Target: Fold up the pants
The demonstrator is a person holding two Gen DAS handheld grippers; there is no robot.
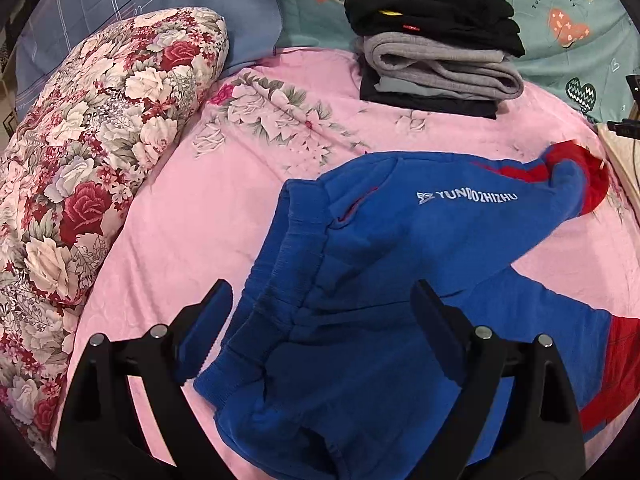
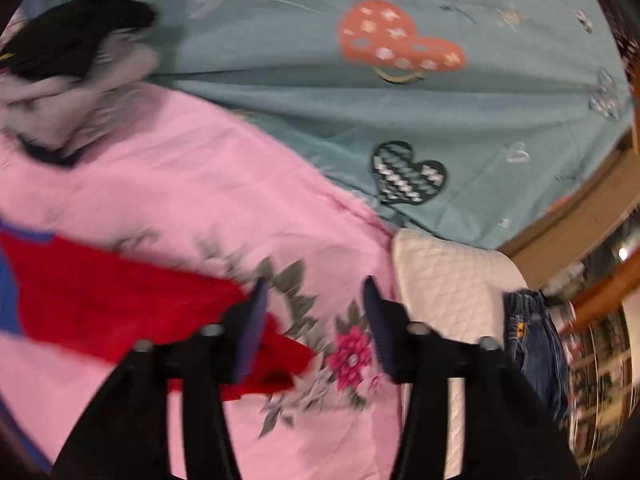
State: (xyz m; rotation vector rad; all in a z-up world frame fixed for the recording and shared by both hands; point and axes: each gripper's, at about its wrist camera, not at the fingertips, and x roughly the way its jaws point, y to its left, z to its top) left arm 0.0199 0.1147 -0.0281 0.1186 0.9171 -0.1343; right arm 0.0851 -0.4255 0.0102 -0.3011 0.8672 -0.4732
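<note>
Blue pants [image 1: 400,240] with red cuffs and white lettering lie spread on the pink floral sheet [image 1: 180,220], waistband nearest the camera, legs running off to the right. My left gripper [image 1: 322,292] hovers open over the waistband, one finger on each side of it, pads not pressing the cloth. In the blurred right wrist view a red cuff of the pants [image 2: 120,292] lies on the sheet, its end under the left finger. My right gripper [image 2: 315,292] is open, with only the pink sheet [image 2: 240,200] showing between its tips.
A stack of folded black and grey clothes [image 1: 436,48] sits at the back of the sheet. A rolled floral quilt [image 1: 80,160] lines the left side. A teal blanket [image 2: 320,120] lies behind, with a white quilted pad [image 2: 448,280] and denim jeans [image 2: 532,344] at the right.
</note>
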